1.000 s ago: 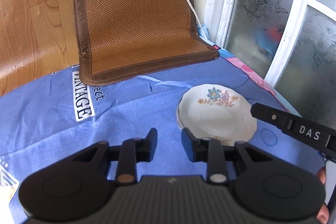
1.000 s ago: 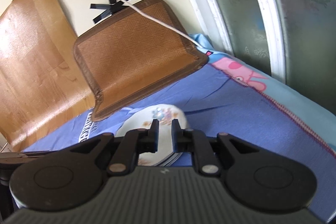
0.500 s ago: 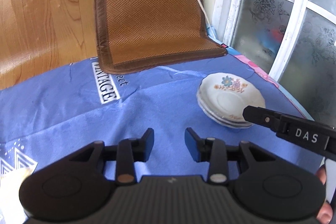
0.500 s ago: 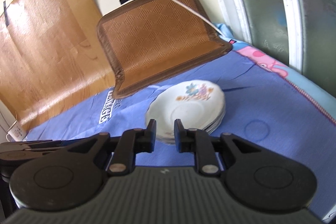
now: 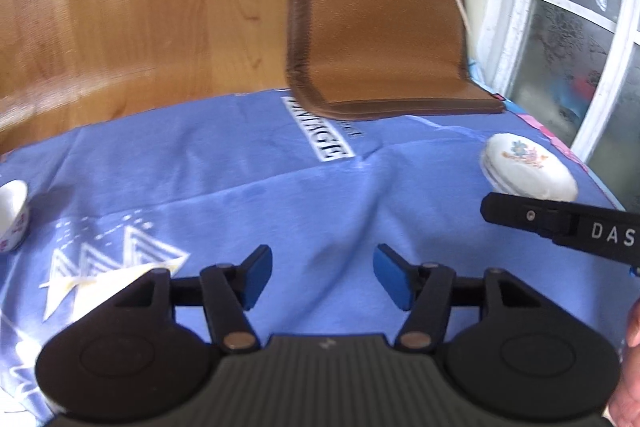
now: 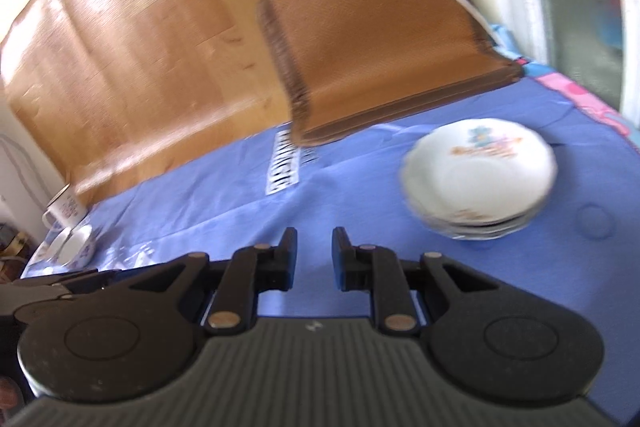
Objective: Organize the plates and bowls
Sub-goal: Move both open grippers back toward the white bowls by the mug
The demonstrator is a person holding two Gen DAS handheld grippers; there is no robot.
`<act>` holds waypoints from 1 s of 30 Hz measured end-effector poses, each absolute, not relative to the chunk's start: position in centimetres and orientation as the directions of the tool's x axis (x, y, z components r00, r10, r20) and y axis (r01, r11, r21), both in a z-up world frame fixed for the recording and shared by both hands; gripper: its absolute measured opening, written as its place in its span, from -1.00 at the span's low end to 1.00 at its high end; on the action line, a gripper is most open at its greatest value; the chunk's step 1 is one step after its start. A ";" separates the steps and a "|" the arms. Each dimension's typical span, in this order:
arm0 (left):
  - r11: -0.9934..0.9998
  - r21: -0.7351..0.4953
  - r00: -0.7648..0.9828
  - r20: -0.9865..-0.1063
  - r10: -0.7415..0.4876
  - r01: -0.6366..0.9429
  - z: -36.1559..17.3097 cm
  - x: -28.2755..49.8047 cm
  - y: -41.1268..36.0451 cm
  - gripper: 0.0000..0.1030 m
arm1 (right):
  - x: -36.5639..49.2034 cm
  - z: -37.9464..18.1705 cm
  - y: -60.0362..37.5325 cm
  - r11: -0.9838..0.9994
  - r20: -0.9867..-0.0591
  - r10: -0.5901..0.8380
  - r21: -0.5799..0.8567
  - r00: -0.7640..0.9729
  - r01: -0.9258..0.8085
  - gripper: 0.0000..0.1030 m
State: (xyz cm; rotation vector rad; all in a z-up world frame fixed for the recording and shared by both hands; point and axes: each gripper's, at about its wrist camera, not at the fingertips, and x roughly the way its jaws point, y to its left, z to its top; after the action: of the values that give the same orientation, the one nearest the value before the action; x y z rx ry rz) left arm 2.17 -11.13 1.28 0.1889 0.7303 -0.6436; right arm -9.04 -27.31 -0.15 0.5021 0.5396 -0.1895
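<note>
A stack of white flowered plates [image 5: 528,167] [image 6: 480,171] sits on the blue cloth [image 5: 240,195] near the window side. My left gripper [image 5: 322,275] hovers over bare cloth left of the stack; its jaws are opening with nothing between them. A white bowl [image 5: 12,219] with a red pattern shows at the far left edge of the left wrist view. My right gripper [image 6: 314,251] stands open by a narrow gap and holds nothing, with the plates ahead to its right. White bowls [image 6: 76,245] and a patterned mug [image 6: 66,213] stand at the cloth's far left.
A brown woven mat [image 5: 380,39] [image 6: 380,39] leans against the wall at the back, with a white cable across it. A wood-grain board [image 6: 140,67] covers the wall to the left. A frosted window [image 5: 580,47] borders the right side. The right gripper's finger [image 5: 560,223] crosses the left view.
Both views have swung left, so the plate stack now lies further right and further off. The left jaws have spread much wider. Bowls and a mug have come into view at the left.
</note>
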 end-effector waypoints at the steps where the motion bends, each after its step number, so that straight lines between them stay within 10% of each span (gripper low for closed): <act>1: 0.802 -0.054 0.573 -0.672 -0.470 0.595 1.2 2.4 -10.4 0.12 | -8.6 -0.1 -26.8 0.867 -0.535 -0.032 0.405 0.844 0.290 -0.55; 30: 0.953 -0.030 0.713 -0.657 -0.245 0.300 -1.5 6.6 3.8 0.26 | -0.9 0.4 -15.2 0.939 -0.563 0.165 0.342 0.810 0.046 -0.54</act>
State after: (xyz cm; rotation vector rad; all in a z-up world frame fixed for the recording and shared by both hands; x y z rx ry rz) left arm 6.63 3.84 -1.50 0.0810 0.7163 -0.3027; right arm -0.85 -15.20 0.36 0.3523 0.6268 0.0650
